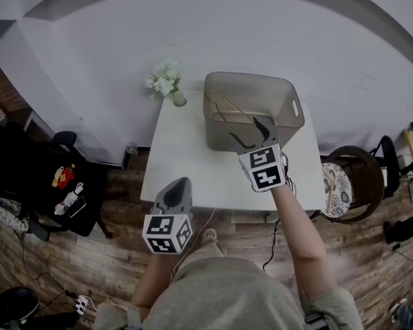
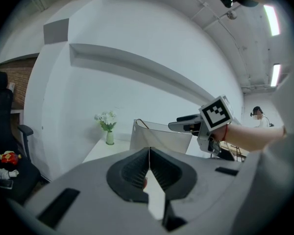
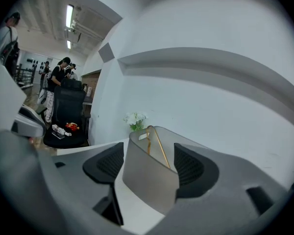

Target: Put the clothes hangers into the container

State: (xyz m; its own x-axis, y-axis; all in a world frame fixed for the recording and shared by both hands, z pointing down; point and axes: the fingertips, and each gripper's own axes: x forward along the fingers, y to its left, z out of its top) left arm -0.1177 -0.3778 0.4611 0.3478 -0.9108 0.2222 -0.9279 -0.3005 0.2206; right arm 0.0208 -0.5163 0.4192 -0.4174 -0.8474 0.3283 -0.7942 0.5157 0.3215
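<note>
Nearest, the left gripper (image 1: 181, 182) hovers over the near edge of the white table (image 1: 186, 160), jaws together and empty. Farther right, the right gripper (image 1: 252, 135) sits at the near wall of the grey container (image 1: 289, 91), jaws wide apart, gripping nothing. A gold wire hanger (image 1: 231, 108) leans inside against the left wall. The best move is probably to draw the right gripper up and back, open, clear of rim and hook.

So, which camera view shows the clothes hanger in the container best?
The head view: it looks down into the open container, so the hanger shows lying inside, towards one side. The right gripper view shows only part of it, the hook and one arm. The left gripper view shows only its hook above the rim.
</note>
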